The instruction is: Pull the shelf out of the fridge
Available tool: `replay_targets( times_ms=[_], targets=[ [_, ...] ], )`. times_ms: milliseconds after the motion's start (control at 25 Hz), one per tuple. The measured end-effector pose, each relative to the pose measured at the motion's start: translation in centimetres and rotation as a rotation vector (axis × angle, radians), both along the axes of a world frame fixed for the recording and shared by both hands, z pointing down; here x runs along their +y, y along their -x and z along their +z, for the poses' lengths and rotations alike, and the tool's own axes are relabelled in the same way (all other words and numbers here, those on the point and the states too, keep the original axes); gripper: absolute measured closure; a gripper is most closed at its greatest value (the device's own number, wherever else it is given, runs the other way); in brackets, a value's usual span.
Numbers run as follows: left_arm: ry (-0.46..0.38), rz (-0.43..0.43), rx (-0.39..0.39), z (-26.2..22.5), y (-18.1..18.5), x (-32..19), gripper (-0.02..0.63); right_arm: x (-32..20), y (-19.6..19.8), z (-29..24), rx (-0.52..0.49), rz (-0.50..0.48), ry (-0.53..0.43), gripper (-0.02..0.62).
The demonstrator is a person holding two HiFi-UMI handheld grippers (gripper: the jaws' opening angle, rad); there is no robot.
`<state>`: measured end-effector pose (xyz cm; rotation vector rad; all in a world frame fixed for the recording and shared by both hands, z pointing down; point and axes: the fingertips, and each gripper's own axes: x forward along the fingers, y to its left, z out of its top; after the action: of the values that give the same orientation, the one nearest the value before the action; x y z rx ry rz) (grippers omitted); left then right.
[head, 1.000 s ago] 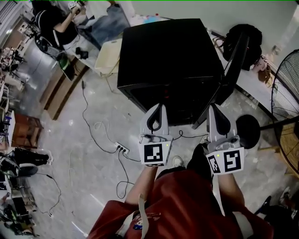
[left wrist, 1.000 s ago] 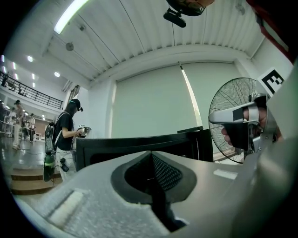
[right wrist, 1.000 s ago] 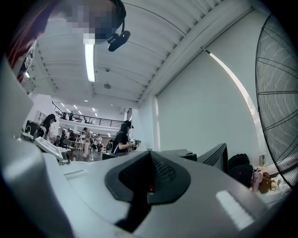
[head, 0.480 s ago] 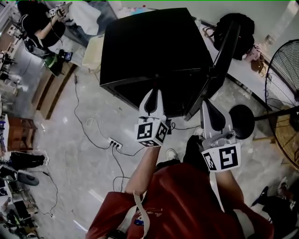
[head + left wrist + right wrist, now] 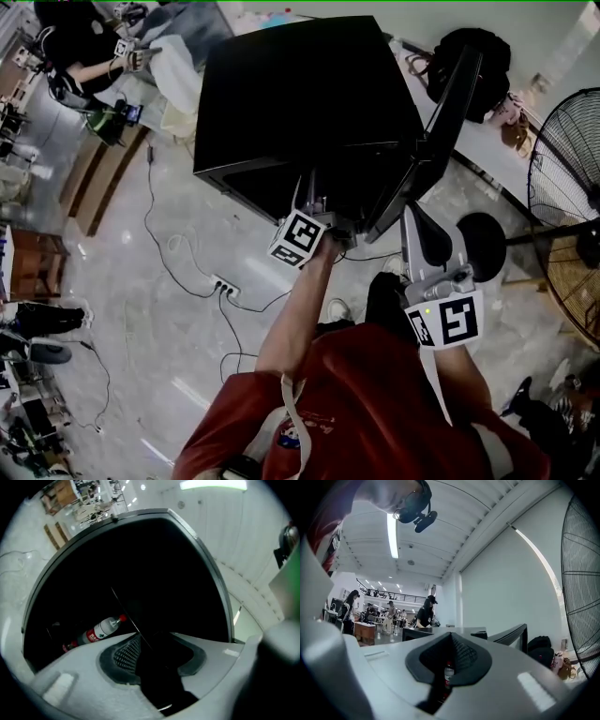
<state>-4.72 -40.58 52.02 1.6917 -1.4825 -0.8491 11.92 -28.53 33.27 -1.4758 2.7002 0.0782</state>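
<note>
roughly counted: 1 black fridge (image 5: pixel 300 94) on the floor, its 1 door (image 5: pixel 441 122) swung open at the right side. 2 grippers, 1 per hand. 1 shelf (image 5: pixel 125 611) inside the fridge, seen in the left gripper view only as a thin pale edge slanting across the dark interior. 1 clear bottle (image 5: pixel 101 630) w/ red cap & red label lying in the fridge beyond that edge; maybe a 2nd darker one w/ a red end just beside it, too dim to call. 1 big fan (image 5: pixel 562 169) at far right, 1 dark backpack (image 5: pixel 459 66) behind the door, 1 power strip (image 5: pixel 223 286) w/ cables on the floor to the left.

left gripper (image 5: pixel 314 187): rolled over on its side, pushed into the fridge opening at the front. jaws apart, having just been opening, fairly wide. shelf edge running straight into the gap btwn them, pads not clamped on it; touching or not, can't tell.

right gripper (image 5: pixel 415 214): held back outside the fridge, just beside the open door's lower edge, pointing level. jaw tips together, nothing gripped; only a distant bottle showing through the slot behind the tips.
</note>
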Motion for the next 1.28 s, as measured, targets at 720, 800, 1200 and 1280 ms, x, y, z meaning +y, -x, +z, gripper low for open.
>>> replay_targets(
  times_ms=[720,800,1200,1280],
  targets=[
    [-0.09,-0.23,0.314,2.1,4.4,-8.4,0.376,-1.2,-2.3,1.3,0.044,-0.01,0.037,0.597],
    [-0.119,-0.239,0.334,1.8,4.4,-9.1,0.376,-1.0,-2.5,1.3,0.057,-0.013,0.042,0.597],
    [-0.155,-0.318,0.344,2.3,6.0,-10.8,0.478,-1.9,-0.5,1.7,0.033,0.036,0.01,0.597],
    [-0.144,-0.329,0.348,2.6,6.1,-11.3,0.514,-2.3,-0.3,1.8,0.031,0.048,0.008,0.597]
  ],
)
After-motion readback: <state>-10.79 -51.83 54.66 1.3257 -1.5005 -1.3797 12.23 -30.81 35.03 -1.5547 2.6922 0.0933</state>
